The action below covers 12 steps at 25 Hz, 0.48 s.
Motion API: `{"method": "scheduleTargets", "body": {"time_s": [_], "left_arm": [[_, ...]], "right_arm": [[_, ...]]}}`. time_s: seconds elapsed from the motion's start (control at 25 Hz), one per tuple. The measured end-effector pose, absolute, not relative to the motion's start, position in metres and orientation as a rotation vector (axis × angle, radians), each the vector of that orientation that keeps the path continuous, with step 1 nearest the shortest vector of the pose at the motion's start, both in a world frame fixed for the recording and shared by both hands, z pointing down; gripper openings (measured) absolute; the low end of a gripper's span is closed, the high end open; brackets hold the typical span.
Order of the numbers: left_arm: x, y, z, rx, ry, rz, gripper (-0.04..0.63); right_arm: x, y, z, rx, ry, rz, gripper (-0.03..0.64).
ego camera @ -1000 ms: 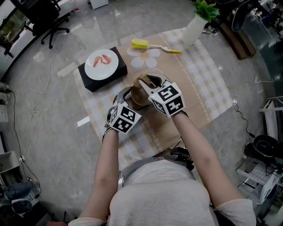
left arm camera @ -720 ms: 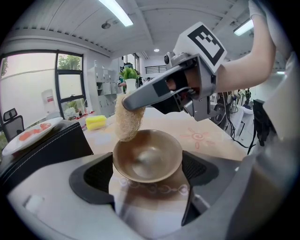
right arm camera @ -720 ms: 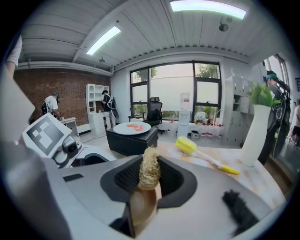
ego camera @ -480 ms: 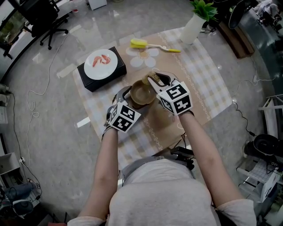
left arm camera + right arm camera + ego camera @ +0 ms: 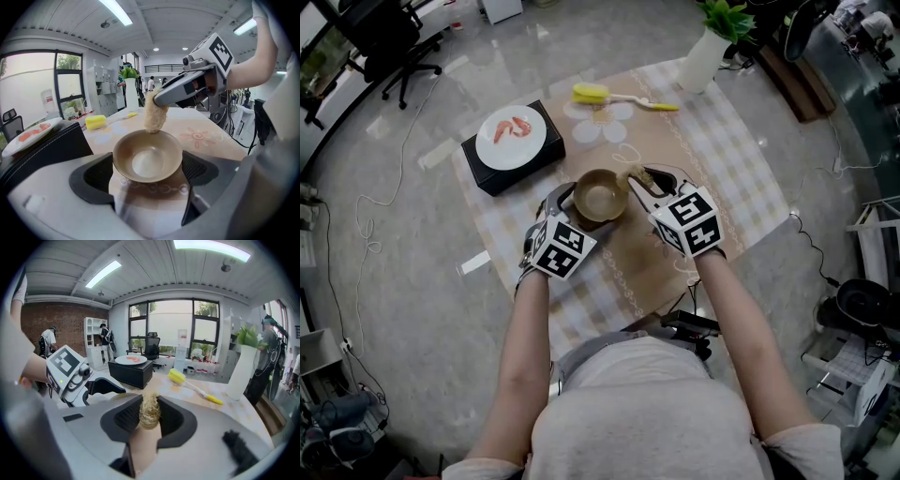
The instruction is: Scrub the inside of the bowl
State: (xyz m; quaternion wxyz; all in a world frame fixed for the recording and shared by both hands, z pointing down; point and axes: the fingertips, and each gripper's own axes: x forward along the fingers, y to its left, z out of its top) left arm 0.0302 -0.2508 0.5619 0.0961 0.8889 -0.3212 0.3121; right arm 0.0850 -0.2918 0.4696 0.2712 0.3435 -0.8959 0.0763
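A tan bowl [image 5: 599,195] sits upright between the jaws of my left gripper [image 5: 572,208], which is shut on it just above the checked cloth. In the left gripper view the bowl [image 5: 147,157] is bare inside. My right gripper [image 5: 639,180] is shut on a straw-coloured loofah scrubber [image 5: 624,175]. The scrubber [image 5: 155,112] hangs over the bowl's far rim, apart from the inner surface. In the right gripper view the scrubber [image 5: 150,411] is pinched between the two pads.
A yellow dish brush [image 5: 623,97] lies on the cloth [image 5: 731,159] beyond the bowl. A white plate with shrimp [image 5: 512,136] rests on a black box at the far left. A white vase with a green plant [image 5: 709,54] stands at the far right corner.
My right gripper has drawn back to the right and lifted the scrubber out of the bowl to its rim. The left gripper and the bowl have barely moved.
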Motion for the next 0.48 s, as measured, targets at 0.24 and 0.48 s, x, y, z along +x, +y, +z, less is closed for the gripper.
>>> {"method": "scheduleTargets", "body": {"time_s": [0.24,0.48], "left_arm": [[0.031,-0.252,0.562,2.632,-0.948,0.929,0.472],[0.031,-0.251,0.563,2.634,-0.947,0.930,0.472]], "right_arm": [[0.085,-0.267,0.472,0.838,-2.419,0.246,0.094],[0.080,-0.251,0.473,0.786,-2.448,0.292,0.094]]}}
